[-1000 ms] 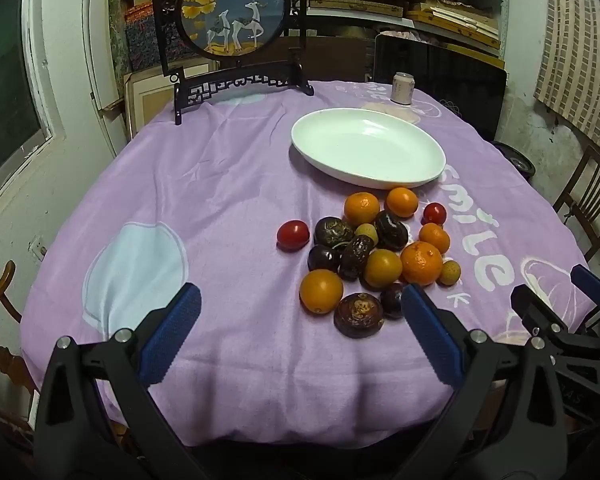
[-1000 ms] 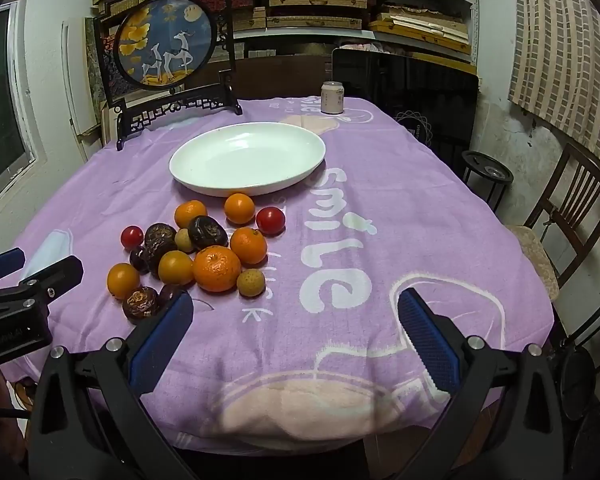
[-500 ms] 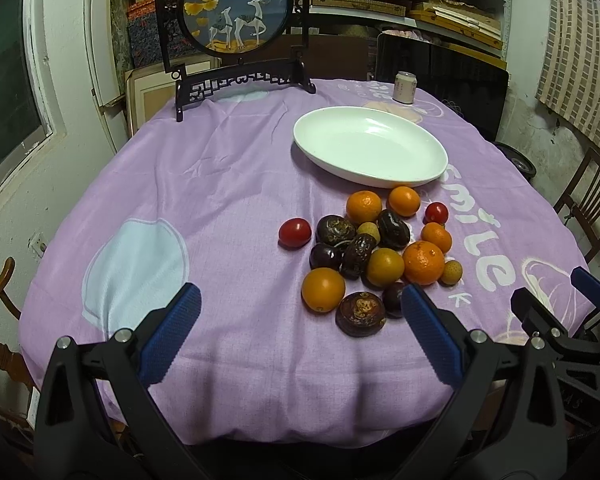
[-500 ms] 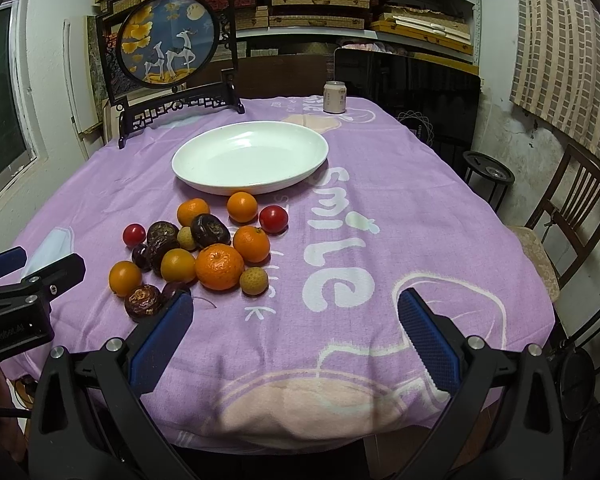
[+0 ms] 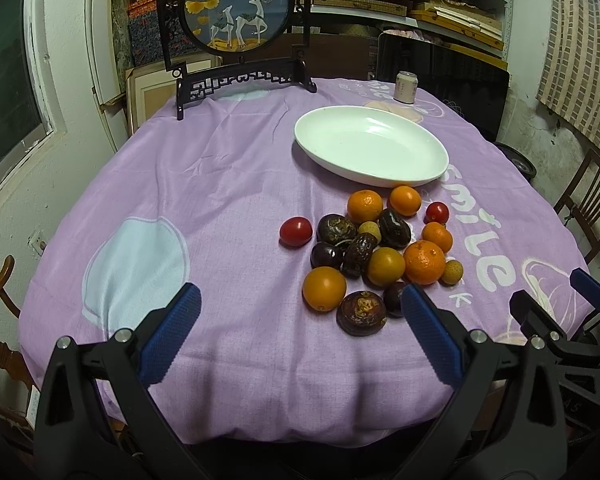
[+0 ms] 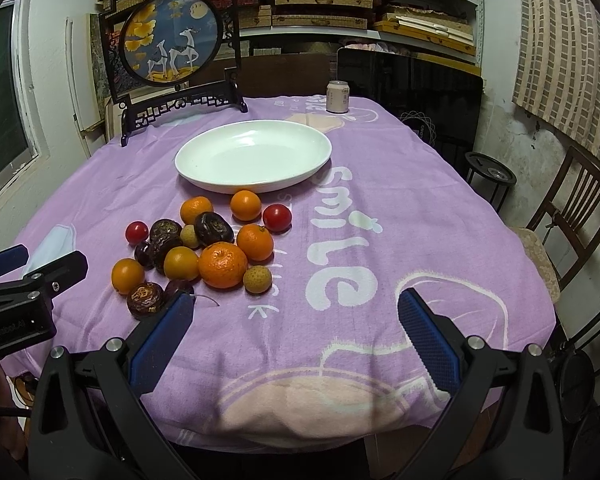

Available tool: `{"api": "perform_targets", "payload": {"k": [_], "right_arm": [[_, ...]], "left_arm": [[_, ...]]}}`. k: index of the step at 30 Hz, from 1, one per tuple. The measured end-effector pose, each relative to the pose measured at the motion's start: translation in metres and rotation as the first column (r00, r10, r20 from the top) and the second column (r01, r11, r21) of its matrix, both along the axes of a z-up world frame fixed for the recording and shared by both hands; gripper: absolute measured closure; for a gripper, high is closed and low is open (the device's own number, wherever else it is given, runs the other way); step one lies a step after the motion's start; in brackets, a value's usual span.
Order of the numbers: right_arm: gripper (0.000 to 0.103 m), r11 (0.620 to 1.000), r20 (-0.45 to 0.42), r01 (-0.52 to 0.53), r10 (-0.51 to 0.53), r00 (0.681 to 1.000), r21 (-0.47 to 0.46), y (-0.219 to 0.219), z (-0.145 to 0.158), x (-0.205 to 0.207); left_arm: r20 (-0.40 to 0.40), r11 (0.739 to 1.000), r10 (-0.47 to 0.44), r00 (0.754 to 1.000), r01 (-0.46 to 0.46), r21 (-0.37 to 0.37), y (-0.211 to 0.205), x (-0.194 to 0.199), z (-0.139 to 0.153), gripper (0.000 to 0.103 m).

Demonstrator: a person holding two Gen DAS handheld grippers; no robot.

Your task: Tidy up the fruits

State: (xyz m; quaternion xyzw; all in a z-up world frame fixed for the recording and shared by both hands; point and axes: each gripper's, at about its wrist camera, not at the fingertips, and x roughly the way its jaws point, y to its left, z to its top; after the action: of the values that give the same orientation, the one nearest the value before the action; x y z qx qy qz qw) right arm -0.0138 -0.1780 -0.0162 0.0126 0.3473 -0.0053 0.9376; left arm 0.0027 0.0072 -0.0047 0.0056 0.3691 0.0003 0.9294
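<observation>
While both tools hang low over the near edge of the table, neither one touches anything. The left gripper (image 5: 298,328) has its two fingers spread wide, with only purple cloth between them. Its blue pads (image 5: 168,336) are ribbed rubber, fixed on black plastic arms with small metal bolts. The right gripper (image 6: 300,336) is spread just as wide and holds nothing; its left pad hides a part of one dark fruit in the right wrist view.

The fruits (image 5: 376,252) lie in a tight heap on the tablecloth (image 5: 204,184), between the grippers and the white dish (image 5: 370,145), and the dish has nothing in it. The dish is oval, shallow and glossy, like glazed ceramic. Two oranges of the heap lie just beside its near rim. The oranges are round with a fine dimpled skin, the largest one (image 6: 223,265) showing a small stem mark. The dark brown fruits are wrinkled, and one of them (image 5: 361,313) lies nearest to the left gripper. One smooth red tomato (image 5: 295,231) lies a little apart at the left of the heap. A small pale yellow fruit (image 6: 257,279) with rough skin touches the largest orange.

The cloth is soft woven fabric with white letters. A pale can (image 6: 337,97) stands upright beyond the dish, and a round painted screen in a black carved frame (image 5: 236,12) stands at the far edge.
</observation>
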Motion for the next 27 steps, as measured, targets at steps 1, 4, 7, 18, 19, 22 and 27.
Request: {"api": "perform_targets", "payload": {"k": [1, 4, 7, 18, 19, 22, 27], "right_arm": [[0.001, 1.000, 0.000, 0.000, 0.000, 1.000, 0.000, 0.0001, -0.0001, -0.0001], [0.001, 1.000, 0.001, -0.001, 0.001, 1.000, -0.002, 0.0004, -0.0003, -0.0001], [0.001, 1.000, 0.002, -0.001, 0.001, 1.000, -0.002, 0.0020, -0.0016, 0.0005], [0.001, 1.000, 0.001, -0.001, 0.001, 1.000, -0.003, 0.0011, -0.0006, -0.0001], [0.001, 1.000, 0.001, -0.001, 0.001, 1.000, -0.003, 0.0011, -0.0006, -0.0001], [0.001, 1.000, 0.002, -0.001, 0.001, 1.000, -0.004, 0.0011, -0.0004, 0.0000], [0.001, 1.000, 0.002, -0.001, 0.001, 1.000, -0.005, 0.0009, 0.0000, 0.0001]], "left_arm": [[0.000, 1.000, 0.001, 1.000, -0.001, 0.000, 0.0002, 0.0000, -0.0002, 0.002], [-0.001, 1.000, 0.000, 1.000, 0.000, -0.001, 0.0002, 0.0001, -0.0002, 0.002], [-0.002, 1.000, 0.000, 1.000, 0.000, -0.001, 0.0005, 0.0001, -0.0009, 0.002], [-0.003, 1.000, 0.000, 1.000, 0.000, -0.003, 0.0009, 0.0003, -0.0014, 0.002], [-0.002, 1.000, 0.001, 1.000, -0.001, -0.002, 0.0006, 0.0003, -0.0008, 0.002], [-0.002, 1.000, 0.001, 1.000, -0.001, -0.002, 0.0009, 0.0003, -0.0013, 0.002], [-0.002, 1.000, 0.001, 1.000, -0.001, -0.002, 0.0012, 0.0006, -0.0010, 0.002]]}}
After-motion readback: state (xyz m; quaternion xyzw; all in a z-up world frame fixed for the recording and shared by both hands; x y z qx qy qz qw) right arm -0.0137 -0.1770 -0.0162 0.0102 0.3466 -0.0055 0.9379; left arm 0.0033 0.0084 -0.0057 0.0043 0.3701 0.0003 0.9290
